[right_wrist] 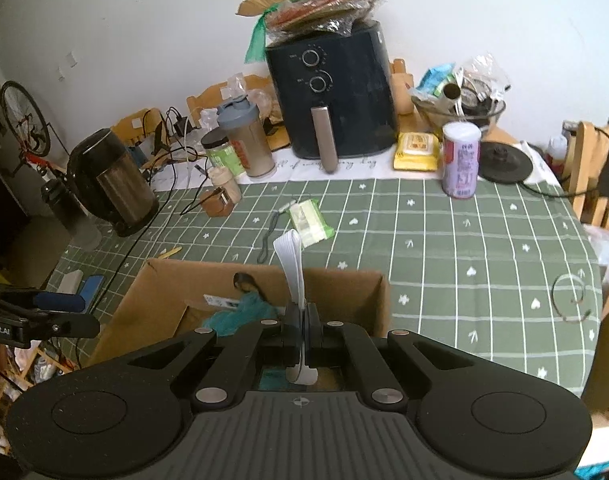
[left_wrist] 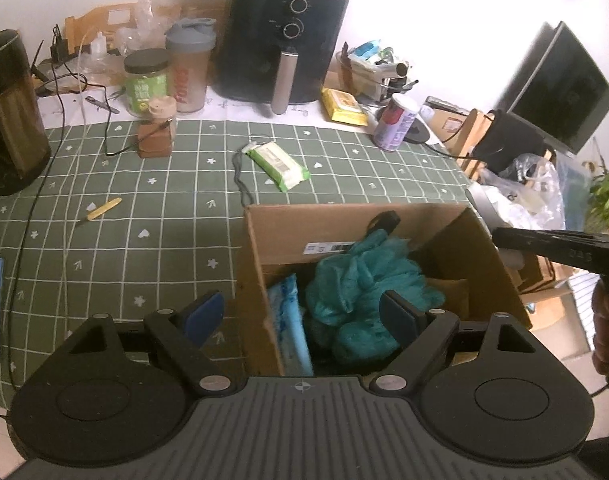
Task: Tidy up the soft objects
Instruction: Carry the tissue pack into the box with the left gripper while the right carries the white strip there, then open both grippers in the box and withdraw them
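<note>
Hovering over the cardboard box (left_wrist: 344,236) near the table's (left_wrist: 152,216) front edge, my left gripper (left_wrist: 302,312) stood with its jaws wide and nothing between them. Below it, inside the box, lay the teal fluffy cloth (left_wrist: 352,280) beside a light blue item (left_wrist: 288,312) against the box's left wall. My right gripper (right_wrist: 302,332) was clamped tight on a white strap (right_wrist: 292,264), which stuck up above the box's far wall.
</note>
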